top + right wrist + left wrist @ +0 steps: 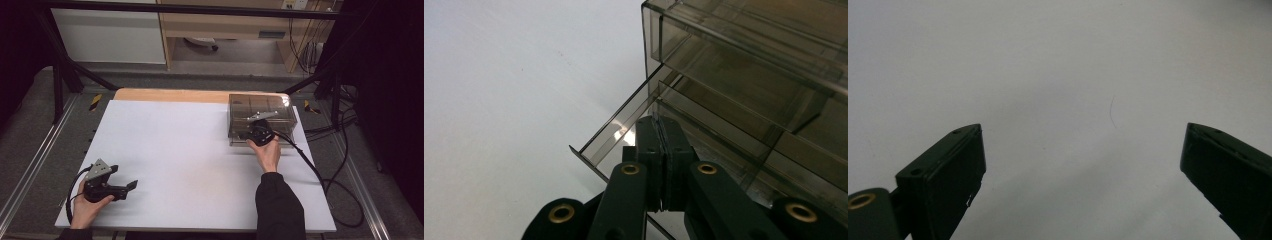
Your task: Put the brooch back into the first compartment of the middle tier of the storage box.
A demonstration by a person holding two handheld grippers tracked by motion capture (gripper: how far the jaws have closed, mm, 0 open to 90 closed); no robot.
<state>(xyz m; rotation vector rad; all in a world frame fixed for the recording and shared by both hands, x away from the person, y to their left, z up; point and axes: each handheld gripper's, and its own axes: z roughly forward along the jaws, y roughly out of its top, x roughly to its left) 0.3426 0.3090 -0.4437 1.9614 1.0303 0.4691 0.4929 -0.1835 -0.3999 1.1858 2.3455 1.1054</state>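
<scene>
A smoky see-through drawer box (270, 106) stands at the far right of the white table (190, 150). My right gripper (252, 131) is at its front, held by a hand in a dark sleeve. In the right gripper view the jaws are pressed together, and the right gripper (659, 122) reaches over the front wall of a lower drawer (616, 127) that stands partly pulled out of the box (749, 60). I cannot tell whether a thin edge is pinched between them. My left gripper (129, 189) rests near the table's front left corner. The left gripper (1083, 130) is open over bare white surface.
A strip of bare wood (170, 94) runs along the table's far edge. The right gripper's cable (320, 175) trails off the right side to the floor. Black frame legs (60, 75) stand beyond the table, with cabinets behind.
</scene>
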